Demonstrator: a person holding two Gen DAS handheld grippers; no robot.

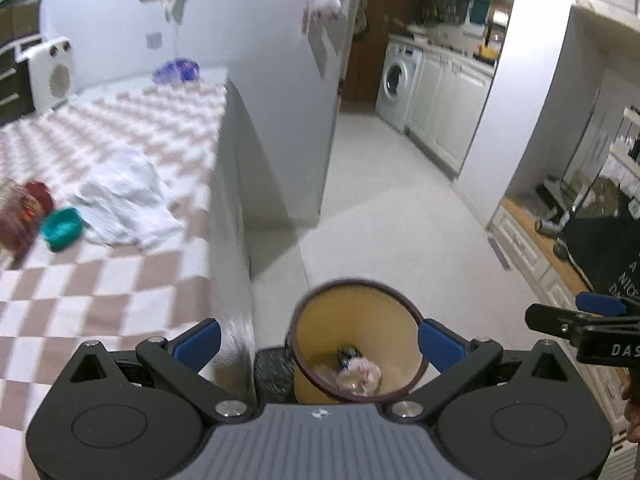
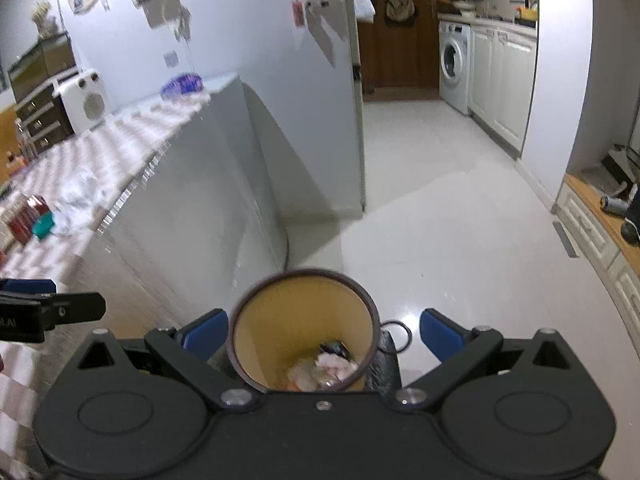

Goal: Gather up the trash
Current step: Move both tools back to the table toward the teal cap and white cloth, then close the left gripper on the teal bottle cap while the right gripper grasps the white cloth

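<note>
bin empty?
No. Crumpled trash lies at the bottom of the yellow bin, below both open claws.

White front-load washing machine [image 1: 400, 80] at 1 o'clock; pink-white checkered desk [image 1: 120, 280] at 9, w/ teal plastic bowl [image 1: 62, 229].

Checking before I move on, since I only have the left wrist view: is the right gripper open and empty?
Observer: Yes. The right gripper is open, its fingers spread wide and holding nothing. The yellow bin is in sight between them.
Operator: Anything beside the bin that I can't see?
Observer: A thin dark ring shows just to the right of it. I cannot tell whether it is loose.
</note>
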